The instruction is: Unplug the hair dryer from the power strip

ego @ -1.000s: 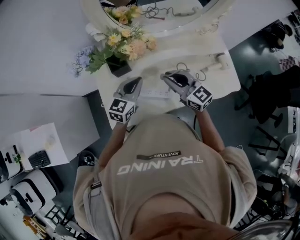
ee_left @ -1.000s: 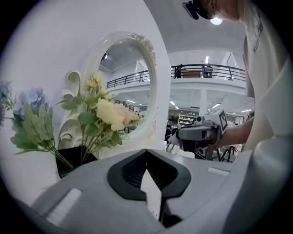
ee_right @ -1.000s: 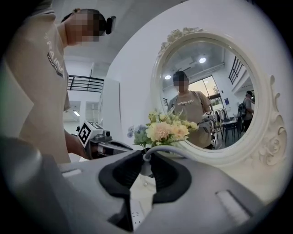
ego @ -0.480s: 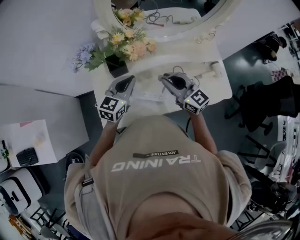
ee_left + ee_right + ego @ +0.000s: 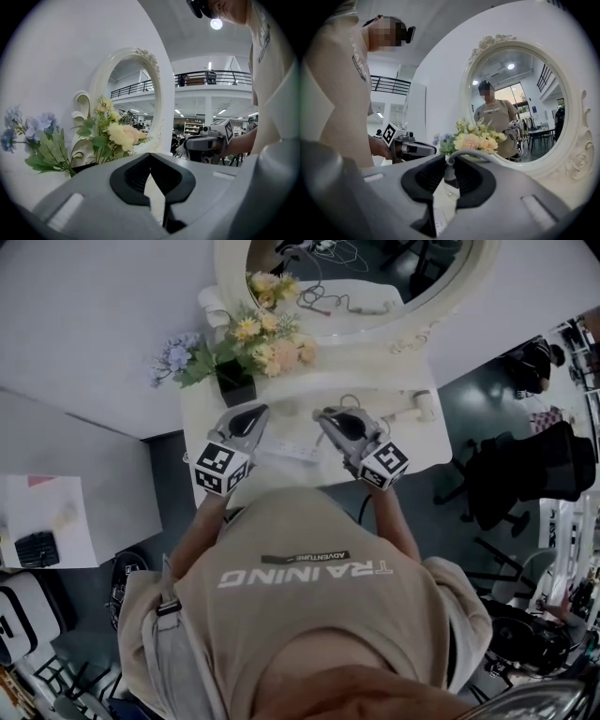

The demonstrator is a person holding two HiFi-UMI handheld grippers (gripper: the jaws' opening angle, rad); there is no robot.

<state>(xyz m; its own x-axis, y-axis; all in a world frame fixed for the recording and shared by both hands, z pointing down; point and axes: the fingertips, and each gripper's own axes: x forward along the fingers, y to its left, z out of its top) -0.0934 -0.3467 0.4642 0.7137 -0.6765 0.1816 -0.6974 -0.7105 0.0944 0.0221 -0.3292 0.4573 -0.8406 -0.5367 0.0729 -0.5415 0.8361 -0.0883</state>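
A white power strip [image 5: 292, 449] lies along the front of the white vanity table [image 5: 412, 448]. The white hair dryer [image 5: 415, 408] rests at the table's right, and its cord loops back toward the strip. My right gripper [image 5: 330, 416] is over the strip's right part. In the right gripper view its jaws [image 5: 449, 174] are shut on the grey plug [image 5: 449, 171], and the cord [image 5: 474, 153] arcs away to the right. My left gripper [image 5: 255, 414] is at the strip's left end, its jaws [image 5: 151, 161] shut with nothing between them.
A black pot of yellow and blue flowers [image 5: 246, 345] stands at the table's back left. Behind it is a round white-framed mirror [image 5: 349, 277]. The table's front edge is right under my forearms. Office chairs [image 5: 525, 465] stand on the floor to the right.
The head view has drifted, so the table sits slightly lower left in the picture. Both grippers have stayed at the power strip with hardly any shift relative to it.
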